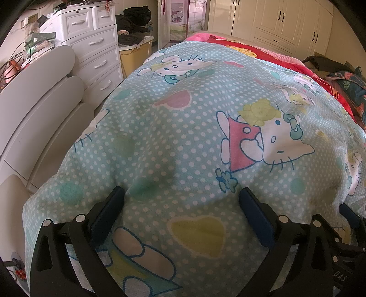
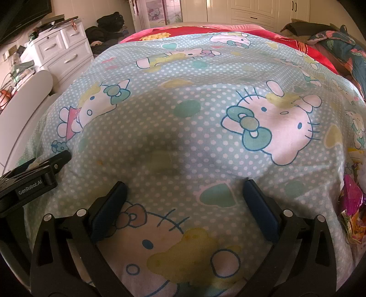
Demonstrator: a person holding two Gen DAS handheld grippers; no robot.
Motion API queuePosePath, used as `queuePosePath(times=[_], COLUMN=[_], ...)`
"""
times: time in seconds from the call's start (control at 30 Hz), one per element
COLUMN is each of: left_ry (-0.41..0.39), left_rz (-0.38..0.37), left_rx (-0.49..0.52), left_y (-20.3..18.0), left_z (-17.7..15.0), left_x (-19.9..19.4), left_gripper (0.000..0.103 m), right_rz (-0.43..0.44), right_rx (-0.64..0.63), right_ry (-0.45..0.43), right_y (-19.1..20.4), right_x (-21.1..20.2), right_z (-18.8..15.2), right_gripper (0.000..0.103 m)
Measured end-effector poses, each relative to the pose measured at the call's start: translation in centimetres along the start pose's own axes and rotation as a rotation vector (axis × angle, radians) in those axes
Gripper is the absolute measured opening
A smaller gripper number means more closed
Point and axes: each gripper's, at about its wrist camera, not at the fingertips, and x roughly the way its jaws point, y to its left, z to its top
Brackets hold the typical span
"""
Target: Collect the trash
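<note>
Several crumpled snack wrappers (image 2: 353, 205), pink, yellow and white, lie on the bed at the far right edge of the right wrist view. My right gripper (image 2: 184, 189) hovers open over the dotted cartoon-cat quilt (image 2: 183, 128), well left of the wrappers, with nothing between its fingers. My left gripper (image 1: 181, 196) is also open and empty above the same quilt (image 1: 173, 137). The left gripper's body (image 2: 29, 180) shows at the left of the right wrist view, and the right gripper's fingers (image 1: 350, 214) peek in at the lower right of the left wrist view. No trash shows in the left wrist view.
A red and pink blanket (image 1: 263, 52) and a dark leafy pillow (image 2: 343, 48) lie at the far end of the bed. A white chest of drawers (image 1: 96, 45), a yellow bin (image 1: 135, 54) with dark clothes and cream wardrobes (image 1: 286, 20) stand beyond. A padded white bed end (image 1: 39, 109) is at left.
</note>
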Motion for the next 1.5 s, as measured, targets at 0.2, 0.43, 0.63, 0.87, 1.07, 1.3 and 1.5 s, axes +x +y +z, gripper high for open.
queuePosePath(times=[0.2, 0.43, 0.63, 0.87, 1.07, 1.3, 1.5], left_ry=[0.0, 0.0, 0.0, -0.002, -0.003, -0.004, -0.004], left_rz=[-0.001, 0.0, -0.001, -0.006, -0.003, 0.024, 0.022], left_rx=[0.0, 0.0, 0.0, -0.005, -0.004, 0.014, 0.013], left_y=[0.03, 0.01, 0.02, 0.07, -0.2, -0.56, -0.7], left_z=[0.01, 0.01, 0.01, 0.03, -0.15, -0.04, 0.21], left_x=[0.09, 0.06, 0.08, 0.07, 0.03, 0.23, 0.44], left_gripper=[0.098, 0.098, 0.098, 0.098, 0.098, 0.098, 0.098], right_rz=[-0.001, 0.0, 0.0, 0.0, 0.0, -0.001, -0.001], right_rx=[0.0, 0.0, 0.0, 0.0, 0.0, -0.002, -0.001], right_ry=[0.0, 0.0, 0.0, 0.0, 0.001, 0.001, 0.001], right_y=[0.01, 0.02, 0.02, 0.02, 0.03, 0.02, 0.06], right_x=[0.0, 0.0, 0.01, 0.02, -0.02, -0.02, -0.03], right_z=[0.01, 0.02, 0.01, 0.04, -0.01, 0.0, 0.03], right_gripper=[0.094, 0.094, 0.094, 0.094, 0.094, 0.094, 0.094])
